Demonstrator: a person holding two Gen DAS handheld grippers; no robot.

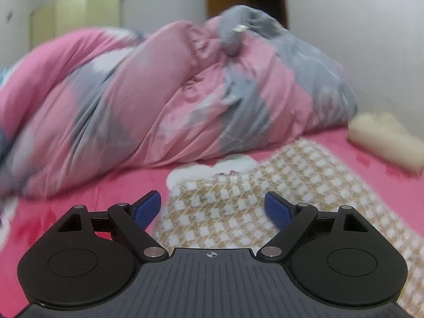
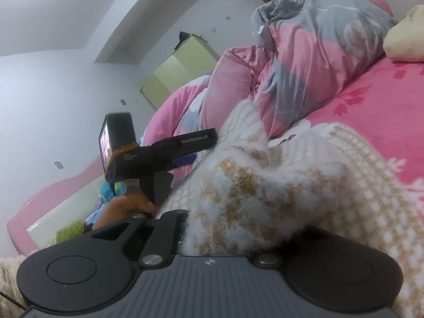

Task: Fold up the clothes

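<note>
- Checked beige-and-white fuzzy sweater (image 2: 265,180) spread on the pink sheet (image 2: 371,100), beside a pink-and-grey duvet (image 1: 159,92); no readable label (dark marks at the neck too blurred).
- Right gripper (image 2: 225,228): nearly closed, fingertips buried in a bunched fold of sweater, clamped on it.
- Left gripper (image 1: 212,208): jaws spread wide, nothing between, poised over the sweater's edge.
- Only in the right wrist view: left gripper's body and the hand (image 2: 124,206) holding it.

White walls (image 2: 53,84), pale yellow wardrobe (image 2: 180,71), pink bed (image 1: 371,164).
</note>
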